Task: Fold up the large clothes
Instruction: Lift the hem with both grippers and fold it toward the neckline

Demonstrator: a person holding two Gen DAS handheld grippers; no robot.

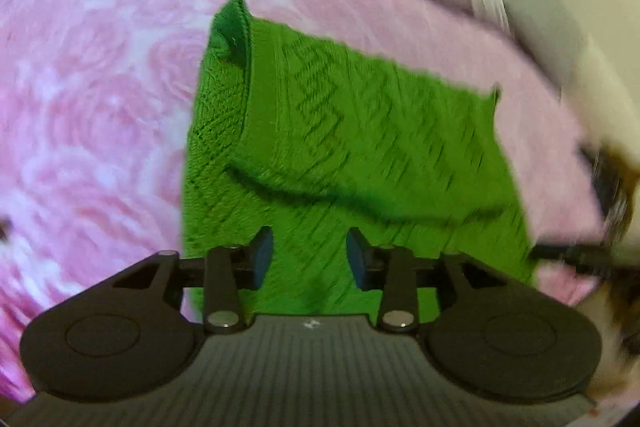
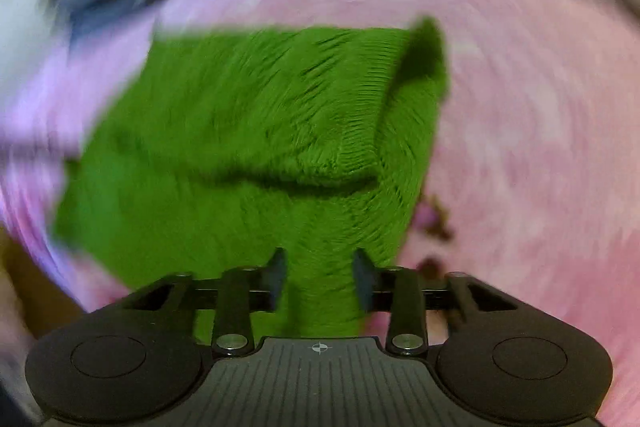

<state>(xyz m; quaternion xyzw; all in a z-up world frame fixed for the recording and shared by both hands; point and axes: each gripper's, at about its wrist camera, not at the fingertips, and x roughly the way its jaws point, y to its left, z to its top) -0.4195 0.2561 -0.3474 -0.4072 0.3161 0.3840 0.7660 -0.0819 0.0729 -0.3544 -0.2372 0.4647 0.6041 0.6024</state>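
Across the middle of both wrist views lies a bright green knitted garment, spread on a pink bedspread patterned with pale rose swirls. From the left wrist view the knit shows a raised zigzag or cable texture running down from the upper centre, and a ribbed band, folded back on itself, forms a darker tube-like edge at the upper left of the cloth. A fold crosses the garment from left to right a little below the middle of the frame, casting a dark shadow line, so that one layer lies over another. The right wrist view is heavily blurred, yet the same green garment fills the centre, with the ribbed band now at the upper right and the fold shadow again crossing below the middle; the pink bedspread surrounds it. The left gripper sits at the lower centre of its frame, jaws parted to a middling gap, green cloth visible between them with the pads not pressing on it. The right gripper likewise stands with its jaws apart over the near edge of the garment, nothing clamped. Pale bedding and a light wall blur across the top of both frames.
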